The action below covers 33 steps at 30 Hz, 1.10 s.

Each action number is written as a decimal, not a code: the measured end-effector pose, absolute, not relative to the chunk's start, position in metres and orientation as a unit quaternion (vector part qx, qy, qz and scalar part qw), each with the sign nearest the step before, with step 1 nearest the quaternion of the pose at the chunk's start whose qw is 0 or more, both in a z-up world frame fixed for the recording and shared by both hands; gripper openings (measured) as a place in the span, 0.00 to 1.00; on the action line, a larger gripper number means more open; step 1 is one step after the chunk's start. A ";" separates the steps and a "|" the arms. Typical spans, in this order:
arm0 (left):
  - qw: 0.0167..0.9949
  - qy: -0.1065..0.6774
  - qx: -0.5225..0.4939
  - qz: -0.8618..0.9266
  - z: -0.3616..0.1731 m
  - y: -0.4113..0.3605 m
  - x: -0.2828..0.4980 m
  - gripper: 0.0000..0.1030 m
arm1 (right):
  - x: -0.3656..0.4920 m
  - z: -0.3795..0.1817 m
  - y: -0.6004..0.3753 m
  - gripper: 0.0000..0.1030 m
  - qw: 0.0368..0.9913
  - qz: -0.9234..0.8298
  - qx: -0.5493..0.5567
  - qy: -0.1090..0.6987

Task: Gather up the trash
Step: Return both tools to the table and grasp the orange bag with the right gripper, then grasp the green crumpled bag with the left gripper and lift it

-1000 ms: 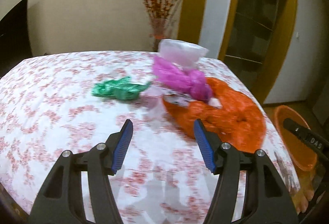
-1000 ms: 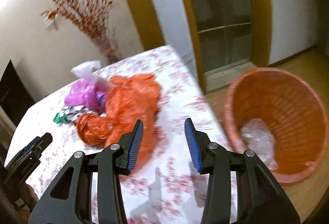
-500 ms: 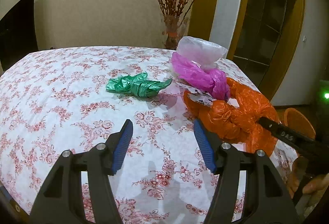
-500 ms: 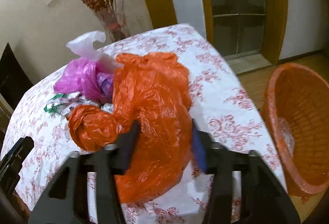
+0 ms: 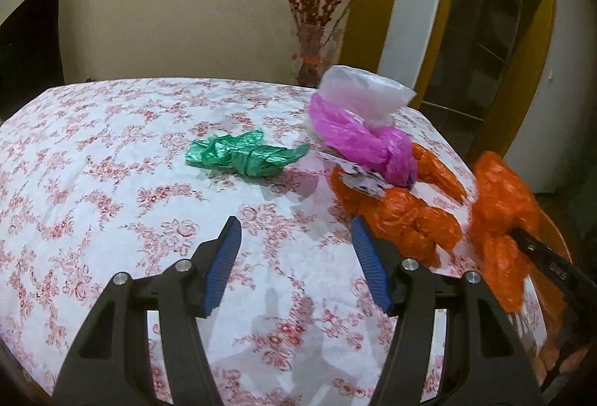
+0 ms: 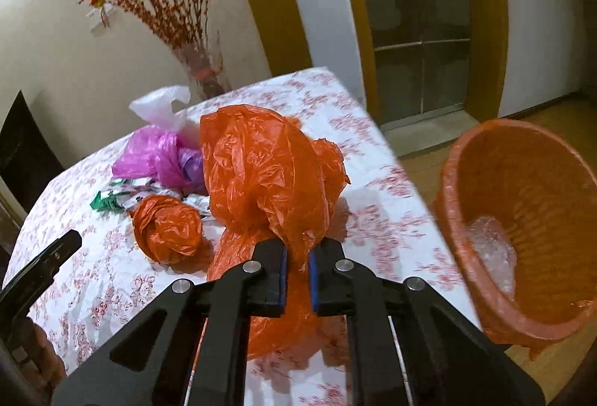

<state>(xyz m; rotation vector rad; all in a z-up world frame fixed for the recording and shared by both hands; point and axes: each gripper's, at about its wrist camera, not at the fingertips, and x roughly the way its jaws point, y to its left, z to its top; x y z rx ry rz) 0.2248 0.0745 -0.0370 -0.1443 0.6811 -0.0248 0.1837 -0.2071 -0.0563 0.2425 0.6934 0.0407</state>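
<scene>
A crumpled orange plastic bag (image 6: 261, 175) rises off the floral tablecloth (image 5: 93, 163). My right gripper (image 6: 297, 257) is closing on its lower fold, blue pads pressing the plastic. In the left wrist view that bag (image 5: 500, 197) hangs at the right edge from the right gripper's black finger (image 5: 541, 253). A knotted orange bundle (image 6: 168, 227) lies beside it. Behind are a pink bag (image 5: 358, 141), a white bag (image 5: 362, 93) and a green bag (image 5: 242, 154). My left gripper (image 5: 294, 230) hovers open over bare cloth, nothing between its fingers.
An orange basket bin (image 6: 541, 182) stands on the floor right of the table, with clear plastic (image 6: 488, 245) inside. A vase of red branches (image 5: 313, 44) stands at the table's far edge. The table's right edge runs close to the bags.
My right gripper went in over the orange bag, narrowed its jaws onto it and bunched it upward. The left gripper stayed open and hardly moved.
</scene>
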 end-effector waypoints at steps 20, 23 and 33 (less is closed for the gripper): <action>0.934 0.349 -0.063 0.046 -0.030 0.107 0.300 0.59 | 0.182 -0.062 -0.218 0.09 0.931 0.023 0.122 0.344; 0.925 0.371 -0.067 0.054 -0.039 0.115 0.327 0.59 | 0.184 -0.065 -0.218 0.09 0.930 0.023 0.118 0.347; 0.905 0.417 -0.081 0.030 -0.068 0.114 0.357 0.52 | 0.190 -0.073 -0.216 0.09 0.926 0.022 0.113 0.359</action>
